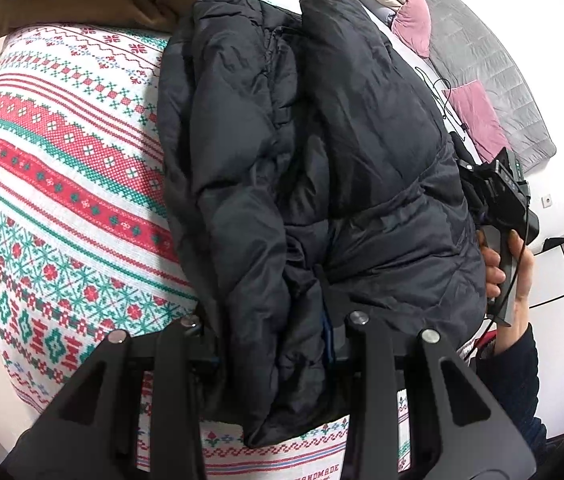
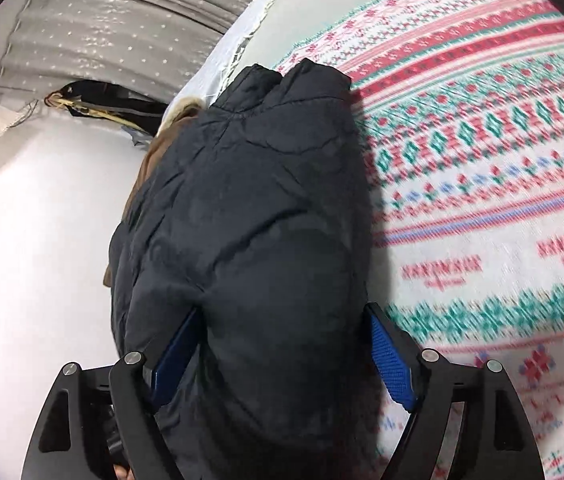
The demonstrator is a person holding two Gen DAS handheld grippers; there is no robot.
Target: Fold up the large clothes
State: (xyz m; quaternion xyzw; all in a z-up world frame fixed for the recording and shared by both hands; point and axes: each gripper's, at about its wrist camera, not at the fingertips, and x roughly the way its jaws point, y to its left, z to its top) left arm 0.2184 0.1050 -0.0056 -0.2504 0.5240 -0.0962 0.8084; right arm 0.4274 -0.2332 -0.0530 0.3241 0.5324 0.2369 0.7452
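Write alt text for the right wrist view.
A dark puffer jacket lies bunched between the wide-spread blue pads of the right gripper. It rests on a red, green and white patterned blanket, with a brown garment peeking out on its left.

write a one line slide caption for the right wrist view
Right tool straddling a bulky fold of the black puffer jacket on the patterned blanket, blue pads spread wide.
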